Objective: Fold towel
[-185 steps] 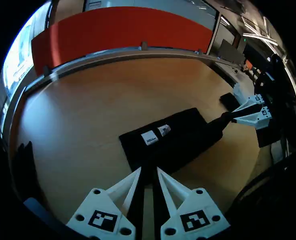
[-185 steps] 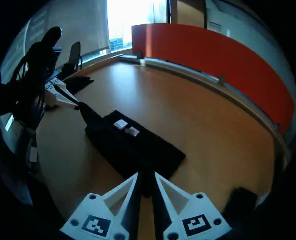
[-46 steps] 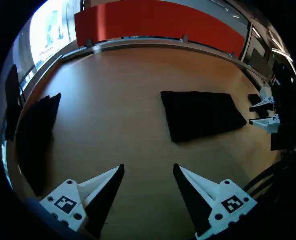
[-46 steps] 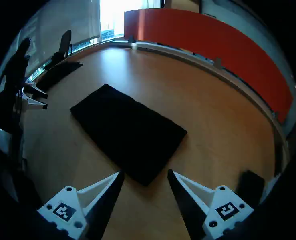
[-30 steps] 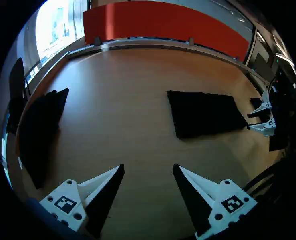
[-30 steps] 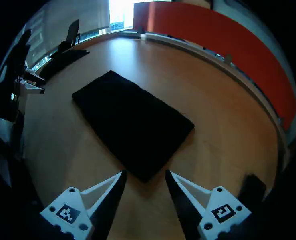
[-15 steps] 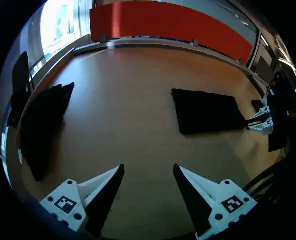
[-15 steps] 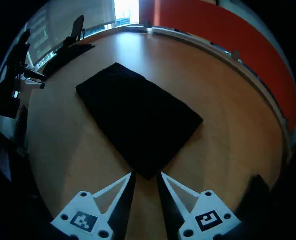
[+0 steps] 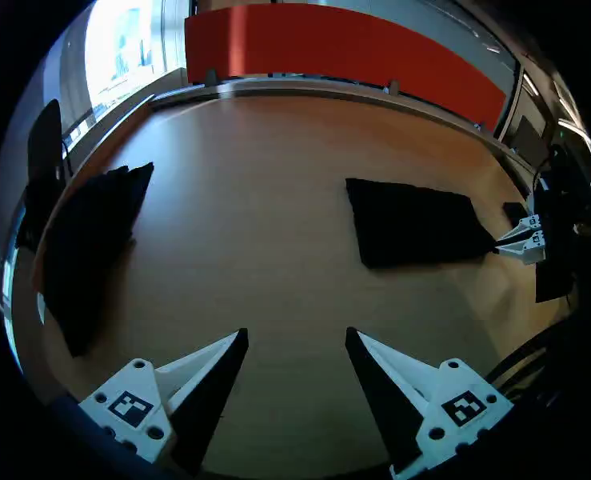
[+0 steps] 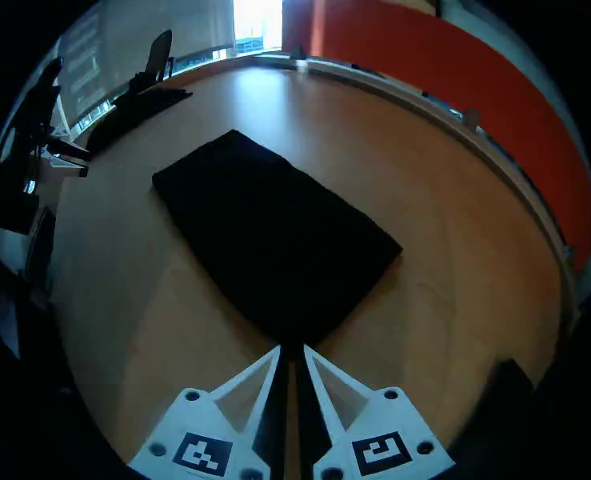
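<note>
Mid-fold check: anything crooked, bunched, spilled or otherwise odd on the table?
Nothing stands out. The black towel lies flat on the wooden table as a tidy rectangle with straight edges. The right gripper is closed on its near corner; the left gripper is open over bare wood.

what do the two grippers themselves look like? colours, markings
They match. The left gripper and the right gripper each have two white, wedge-shaped fingers with triangular cut-outs and black inner pads. Each finger's base carries a square black-and-white marker with small round holes around it.
</note>
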`<control>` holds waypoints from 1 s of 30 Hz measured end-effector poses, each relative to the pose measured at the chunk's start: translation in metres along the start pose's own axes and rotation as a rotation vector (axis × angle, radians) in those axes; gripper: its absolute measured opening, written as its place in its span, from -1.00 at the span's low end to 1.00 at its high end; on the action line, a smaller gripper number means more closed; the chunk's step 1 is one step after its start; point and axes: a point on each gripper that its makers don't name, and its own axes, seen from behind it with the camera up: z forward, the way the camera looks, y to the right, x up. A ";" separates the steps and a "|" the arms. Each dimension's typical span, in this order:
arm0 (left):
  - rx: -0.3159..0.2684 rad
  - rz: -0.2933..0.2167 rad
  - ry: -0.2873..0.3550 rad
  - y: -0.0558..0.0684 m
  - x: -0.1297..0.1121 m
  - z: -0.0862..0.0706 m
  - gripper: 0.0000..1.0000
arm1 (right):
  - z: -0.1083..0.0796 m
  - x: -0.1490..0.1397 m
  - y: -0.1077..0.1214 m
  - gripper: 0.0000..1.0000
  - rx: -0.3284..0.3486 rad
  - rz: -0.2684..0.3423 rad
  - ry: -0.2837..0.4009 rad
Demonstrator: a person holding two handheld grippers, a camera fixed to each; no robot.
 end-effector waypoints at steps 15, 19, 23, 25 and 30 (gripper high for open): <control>-0.009 -0.003 0.015 0.005 0.003 -0.001 0.80 | -0.026 0.019 0.011 -0.89 -0.050 0.037 0.063; -0.012 -0.003 0.018 0.007 0.004 -0.001 0.80 | -0.038 0.027 0.015 -0.90 -0.065 0.035 0.085; -0.015 -0.005 0.020 0.009 0.005 0.000 0.80 | -0.048 0.035 0.021 -0.90 -0.084 0.030 0.100; -0.016 -0.006 0.021 0.010 0.006 0.000 0.80 | -0.053 0.040 0.024 -0.90 -0.092 0.025 0.109; -0.019 -0.005 0.024 0.011 0.007 0.000 0.80 | -0.061 0.049 0.028 -0.90 -0.102 0.009 0.126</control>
